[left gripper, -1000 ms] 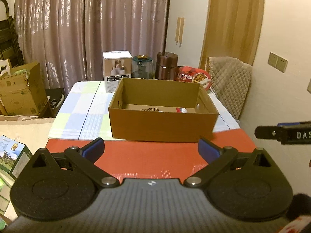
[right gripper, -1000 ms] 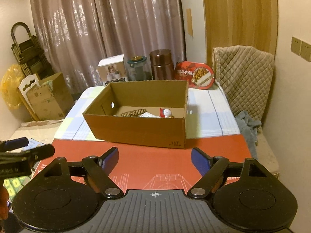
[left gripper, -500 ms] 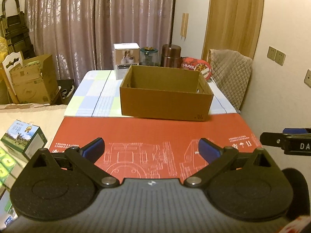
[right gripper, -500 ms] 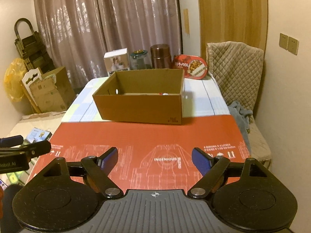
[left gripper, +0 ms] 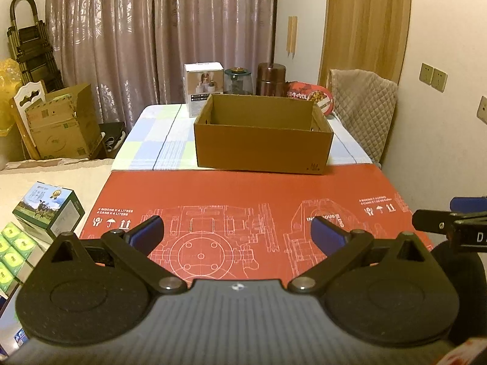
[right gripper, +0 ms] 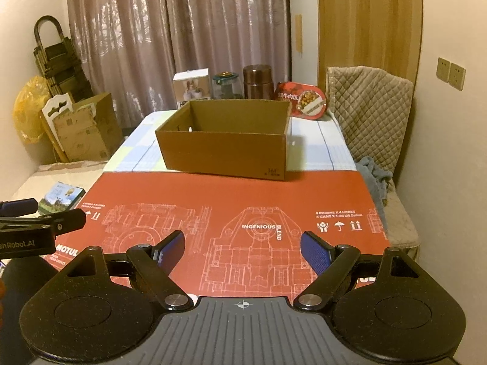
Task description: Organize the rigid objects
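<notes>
An open brown cardboard box (left gripper: 261, 144) stands on the checked cloth at the far side of the table, beyond a red printed mat (left gripper: 243, 200). It also shows in the right wrist view (right gripper: 225, 149). Its contents are hidden from this low angle. My left gripper (left gripper: 236, 231) is open and empty, held over the near end of the mat, well short of the box. My right gripper (right gripper: 242, 249) is also open and empty over the mat (right gripper: 231, 222), beside the left one.
Behind the box stand a white carton (left gripper: 203, 86), a glass jar (left gripper: 238, 80), a brown flask (left gripper: 271, 78) and a red food tin (left gripper: 313, 99). A quilted chair (right gripper: 368, 112) is at the right. Cardboard boxes (left gripper: 57, 124) and milk cartons (left gripper: 45, 210) lie at the left.
Both grippers have pulled back and lowered from the box. The box now looks smaller and its inside no longer shows. Both stay open.
</notes>
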{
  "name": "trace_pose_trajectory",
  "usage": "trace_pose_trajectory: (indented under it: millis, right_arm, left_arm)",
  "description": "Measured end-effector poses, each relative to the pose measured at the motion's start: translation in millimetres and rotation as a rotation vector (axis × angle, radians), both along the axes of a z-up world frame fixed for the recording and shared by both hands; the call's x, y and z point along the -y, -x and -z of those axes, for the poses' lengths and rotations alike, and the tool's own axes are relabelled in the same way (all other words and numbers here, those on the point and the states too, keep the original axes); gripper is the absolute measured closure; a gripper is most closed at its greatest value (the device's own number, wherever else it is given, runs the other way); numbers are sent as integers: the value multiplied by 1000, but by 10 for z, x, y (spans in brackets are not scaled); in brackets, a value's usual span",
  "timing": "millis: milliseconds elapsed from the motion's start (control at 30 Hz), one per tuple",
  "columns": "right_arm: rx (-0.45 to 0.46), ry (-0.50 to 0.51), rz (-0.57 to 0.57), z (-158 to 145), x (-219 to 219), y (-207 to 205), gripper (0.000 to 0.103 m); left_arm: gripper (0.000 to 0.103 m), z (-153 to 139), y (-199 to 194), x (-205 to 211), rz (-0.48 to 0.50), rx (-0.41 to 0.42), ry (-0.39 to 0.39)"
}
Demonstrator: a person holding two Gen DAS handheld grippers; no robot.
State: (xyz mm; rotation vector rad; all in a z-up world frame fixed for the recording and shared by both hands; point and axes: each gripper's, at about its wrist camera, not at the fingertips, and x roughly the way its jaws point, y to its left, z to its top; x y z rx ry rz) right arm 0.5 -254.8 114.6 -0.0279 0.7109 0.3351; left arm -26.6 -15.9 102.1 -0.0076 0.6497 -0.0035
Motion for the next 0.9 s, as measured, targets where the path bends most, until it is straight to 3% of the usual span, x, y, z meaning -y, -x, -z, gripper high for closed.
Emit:
trace_pose_trajectory:
  millis: [900]
  right_arm:
    - [-33,-16,22,165,78,46,23]
  left_arm:
    - [2,207,83,75,11,-39,-4]
